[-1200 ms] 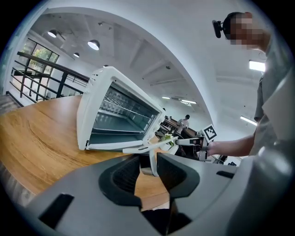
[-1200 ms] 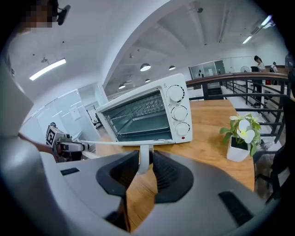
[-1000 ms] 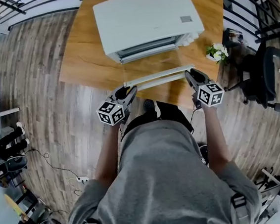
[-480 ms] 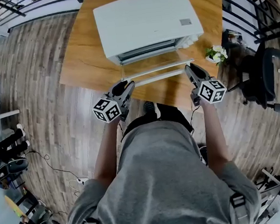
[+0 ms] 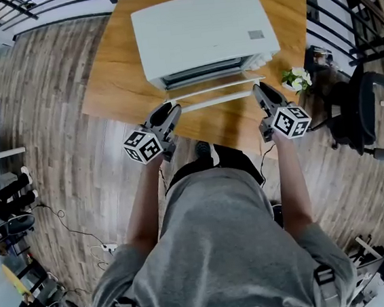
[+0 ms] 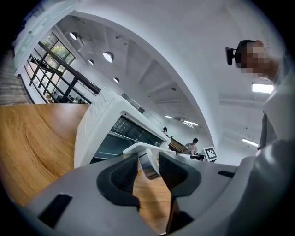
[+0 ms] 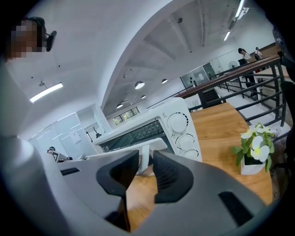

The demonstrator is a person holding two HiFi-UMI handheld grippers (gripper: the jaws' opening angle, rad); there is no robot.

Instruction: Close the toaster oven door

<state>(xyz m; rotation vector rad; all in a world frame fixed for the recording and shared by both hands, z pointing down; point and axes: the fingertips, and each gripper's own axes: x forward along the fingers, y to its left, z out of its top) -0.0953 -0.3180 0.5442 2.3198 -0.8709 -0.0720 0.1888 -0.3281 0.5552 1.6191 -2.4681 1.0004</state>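
Note:
A white toaster oven (image 5: 203, 29) stands on the wooden table (image 5: 115, 75). Its door (image 5: 215, 85) is tilted partway up, and the white handle bar (image 5: 217, 100) faces me. My left gripper (image 5: 172, 112) is at the handle's left end. In the left gripper view the handle's metal end piece (image 6: 147, 162) sits between the pads, and those jaws have just been opening slightly around it. My right gripper (image 5: 259, 92) is at the right end, its pads closed on the handle's post (image 7: 145, 159). The oven's glass front (image 7: 138, 133) and knobs (image 7: 177, 122) lie just behind.
A small pot of white flowers (image 5: 296, 74) stands on the table right of the oven and close to my right gripper. A black office chair (image 5: 361, 104) stands on the floor at the right. Black railings (image 5: 340, 4) run behind the table. Cables and gear lie at the left.
The door has swung up from near-flat towards the oven front. Both grippers have moved up and towards the oven with the handle.

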